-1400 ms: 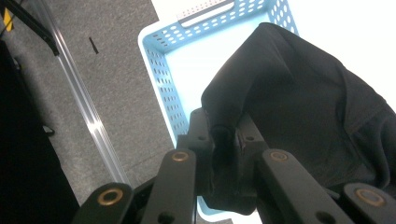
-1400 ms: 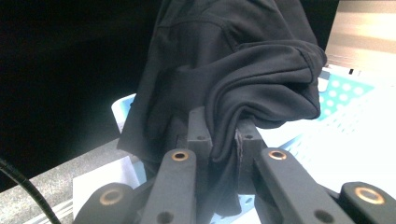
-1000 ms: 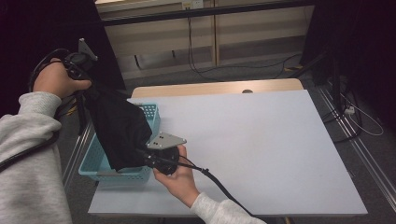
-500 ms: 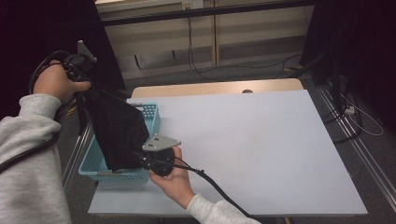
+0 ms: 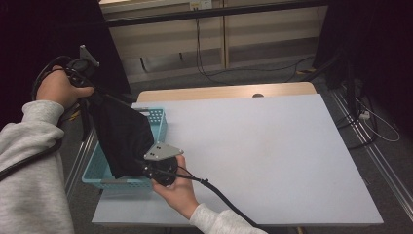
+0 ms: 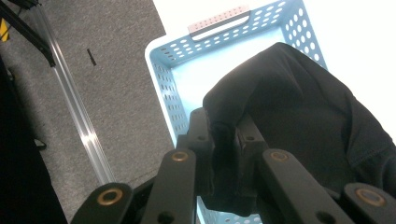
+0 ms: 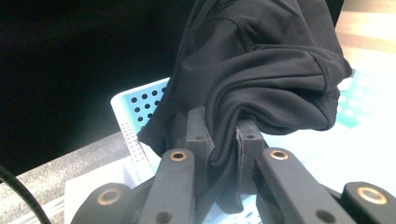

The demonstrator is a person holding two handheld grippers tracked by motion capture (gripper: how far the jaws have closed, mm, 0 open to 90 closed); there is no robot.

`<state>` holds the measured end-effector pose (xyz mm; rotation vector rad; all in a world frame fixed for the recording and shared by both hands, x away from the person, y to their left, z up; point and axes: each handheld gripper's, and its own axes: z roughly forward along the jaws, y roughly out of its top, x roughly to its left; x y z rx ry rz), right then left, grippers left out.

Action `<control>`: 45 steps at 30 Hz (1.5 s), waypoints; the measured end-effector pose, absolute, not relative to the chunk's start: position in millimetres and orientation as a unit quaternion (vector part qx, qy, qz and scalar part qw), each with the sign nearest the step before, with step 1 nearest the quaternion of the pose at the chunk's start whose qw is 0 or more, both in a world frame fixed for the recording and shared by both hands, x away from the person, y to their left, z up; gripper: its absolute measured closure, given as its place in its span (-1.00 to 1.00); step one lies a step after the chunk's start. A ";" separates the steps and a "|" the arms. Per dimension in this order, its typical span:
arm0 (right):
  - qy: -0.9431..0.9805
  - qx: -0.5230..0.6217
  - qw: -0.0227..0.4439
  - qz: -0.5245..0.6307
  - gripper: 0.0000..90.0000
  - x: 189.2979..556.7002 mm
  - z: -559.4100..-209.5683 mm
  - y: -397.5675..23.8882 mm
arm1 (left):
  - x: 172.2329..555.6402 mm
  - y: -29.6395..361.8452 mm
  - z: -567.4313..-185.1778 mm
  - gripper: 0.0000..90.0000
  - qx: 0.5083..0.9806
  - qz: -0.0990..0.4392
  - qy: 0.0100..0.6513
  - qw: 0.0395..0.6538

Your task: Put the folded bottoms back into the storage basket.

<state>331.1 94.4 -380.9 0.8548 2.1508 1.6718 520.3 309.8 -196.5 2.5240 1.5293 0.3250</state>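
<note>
A black garment point(image 5: 122, 134) hangs stretched between my two grippers above a light blue perforated basket point(image 5: 158, 119) at the table's left edge. My left gripper point(image 5: 90, 92) is raised high at the left, shut on the garment's upper end. In the left gripper view the black cloth point(image 6: 289, 116) is pinched between the jaws point(image 6: 223, 154), with the basket point(image 6: 177, 88) below. My right gripper point(image 5: 146, 168) sits low by the basket's near right corner, shut on the garment's lower end. Folds of the cloth point(image 7: 261, 60) bunch between the right gripper's jaws point(image 7: 223, 140).
The white tabletop point(image 5: 263, 156) spreads to the right of the basket. A wooden strip point(image 5: 224, 91) runs along its far edge. Grey floor with a metal rail point(image 6: 79, 121) lies left of the table. Cables point(image 5: 209, 73) trail on the floor behind.
The right hand has shifted slightly left and toward the basket's near corner with the garment's lower end. The left hand stays raised in place.
</note>
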 end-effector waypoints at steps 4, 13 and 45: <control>0.746 0.296 0.142 0.580 0.78 331.6 -383.4 99.6 | 525.4 312.7 -198.8 0.80 0.847 0.109 0.513 0.088; 0.752 0.288 0.148 0.574 0.75 334.2 -388.5 109.2 | 541.5 307.8 -208.1 0.79 0.848 0.119 0.509 0.089; 0.770 0.305 0.156 0.538 -0.42 344.6 -381.8 9.9 | 509.5 313.1 -279.2 -0.38 0.845 0.111 0.490 0.182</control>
